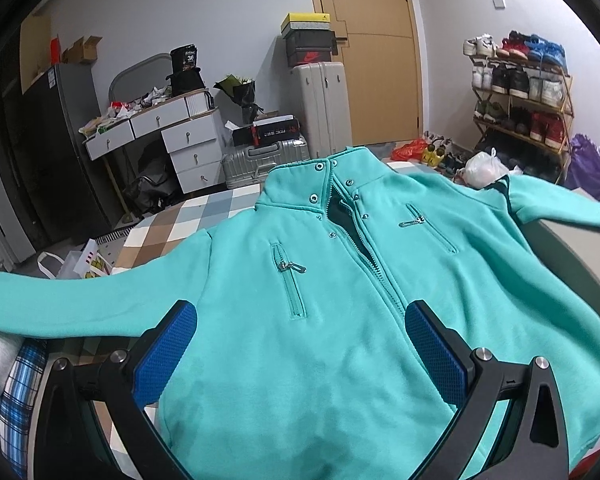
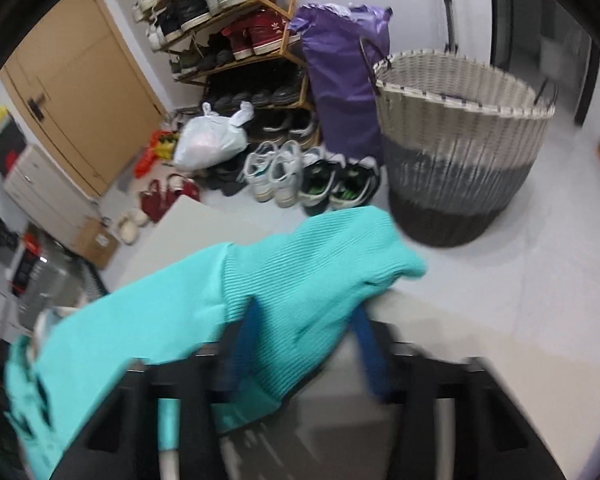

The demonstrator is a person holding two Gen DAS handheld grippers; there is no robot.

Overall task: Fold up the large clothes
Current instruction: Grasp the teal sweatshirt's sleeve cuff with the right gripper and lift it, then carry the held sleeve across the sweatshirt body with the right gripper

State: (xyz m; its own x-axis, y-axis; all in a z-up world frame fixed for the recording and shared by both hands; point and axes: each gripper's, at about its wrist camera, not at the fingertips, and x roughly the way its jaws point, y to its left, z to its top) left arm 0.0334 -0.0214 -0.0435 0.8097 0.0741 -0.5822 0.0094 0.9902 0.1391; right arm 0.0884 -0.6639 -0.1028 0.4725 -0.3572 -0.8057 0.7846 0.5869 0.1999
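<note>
both grippers are working on a teal zip-up jacket (image 1: pixel 320 280) that is lying face up, sleeves spread, on a checked bedspread (image 1: pixel 172 224). left gripper (image 1: pixel 300 340) is hovering over the jacket's lower front, its blue pads (image 1: pixel 168 356) standing wide apart and pinching nothing. right gripper (image 2: pixel 304 344) is closing on the ribbed cuff (image 2: pixel 320 264) of one sleeve, cloth between its blurred fingers, beside a woven laundry basket (image 2: pixel 460 152).
</note>
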